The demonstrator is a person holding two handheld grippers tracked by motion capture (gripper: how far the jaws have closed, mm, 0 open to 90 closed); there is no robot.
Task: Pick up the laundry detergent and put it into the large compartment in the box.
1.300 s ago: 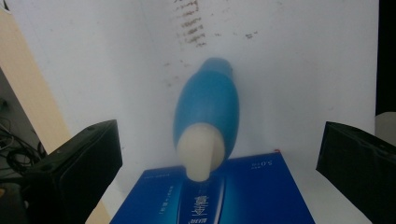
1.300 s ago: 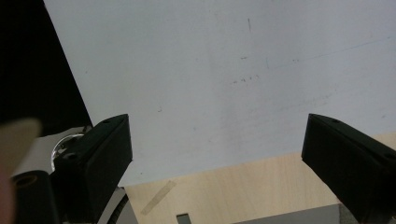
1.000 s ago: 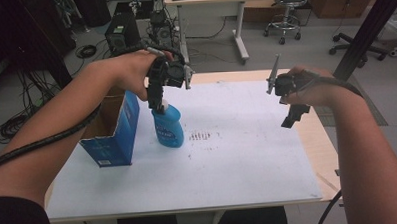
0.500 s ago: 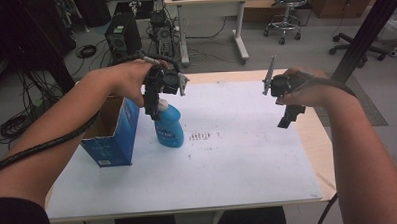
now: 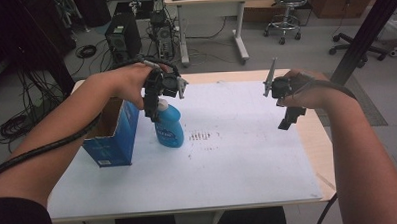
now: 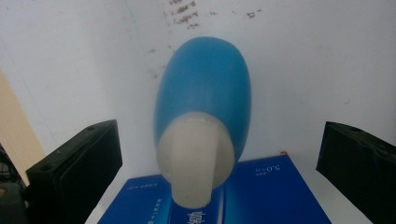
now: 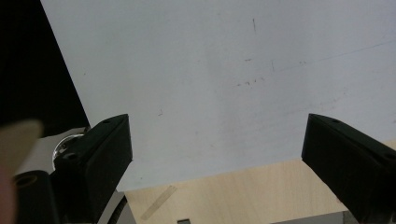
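A blue pump bottle (image 5: 169, 130) with a white pump head (image 6: 196, 161) stands upright on the white sheet (image 5: 228, 166). It is just right of an open blue cardboard box (image 5: 112, 140). My left gripper (image 5: 155, 109) hangs directly over the bottle's top and points down. In the left gripper view the bottle (image 6: 205, 88) sits between the jaws of the left gripper (image 6: 219, 135), which stand wide open and clear of it. My right gripper (image 5: 289, 119) hovers open above the sheet's right edge, and the right gripper (image 7: 219, 125) has nothing between its jaws.
The blue box (image 6: 261, 191) touches or nearly touches the bottle's left side. Pen marks (image 5: 203, 137) dot the sheet's middle. Bare wooden table (image 5: 321, 142) shows along the right edge. Desks, chairs and cables stand on the floor beyond the table.
My left gripper has come down a little toward the bottle's pump head. The right gripper has drifted slightly left and lower. The bottle and box have stayed put.
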